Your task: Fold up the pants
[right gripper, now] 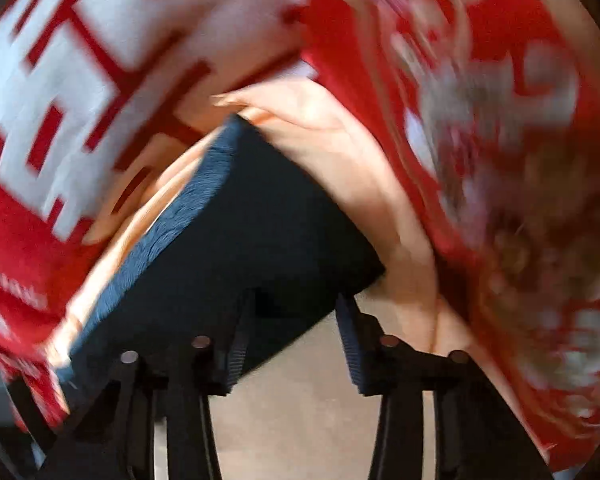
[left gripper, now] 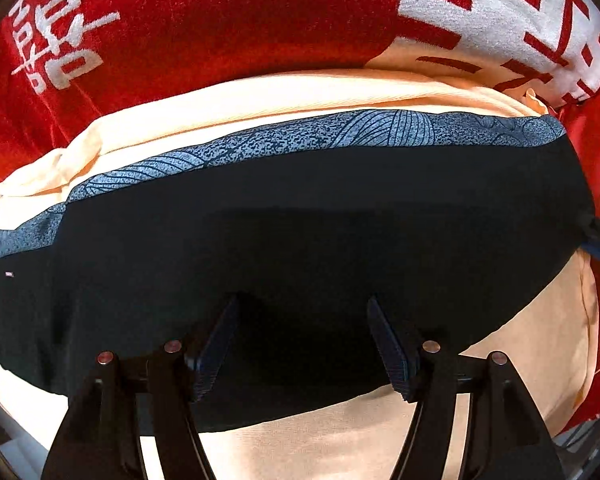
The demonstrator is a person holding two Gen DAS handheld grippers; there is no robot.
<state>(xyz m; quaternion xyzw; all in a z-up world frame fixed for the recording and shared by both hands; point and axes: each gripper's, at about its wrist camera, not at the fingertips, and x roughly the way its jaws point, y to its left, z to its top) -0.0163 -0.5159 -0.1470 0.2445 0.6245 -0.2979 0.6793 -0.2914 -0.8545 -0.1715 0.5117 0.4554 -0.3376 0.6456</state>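
Note:
The pants (left gripper: 300,216) are dark navy with a light blue patterned band (left gripper: 340,132) along their far edge. They lie folded flat on a cream cloth (left gripper: 284,96). My left gripper (left gripper: 302,312) is open just above the near part of the pants, holding nothing. In the right wrist view, which is blurred by motion, a corner of the pants (right gripper: 252,232) lies in front of my right gripper (right gripper: 296,304). That gripper is open and empty, its fingers either side of the pants' near edge.
A red blanket with large white characters (left gripper: 204,16) covers the surface beyond and around the cream cloth. It also shows in the right wrist view (right gripper: 72,92), with a floral red part (right gripper: 520,160) at the right.

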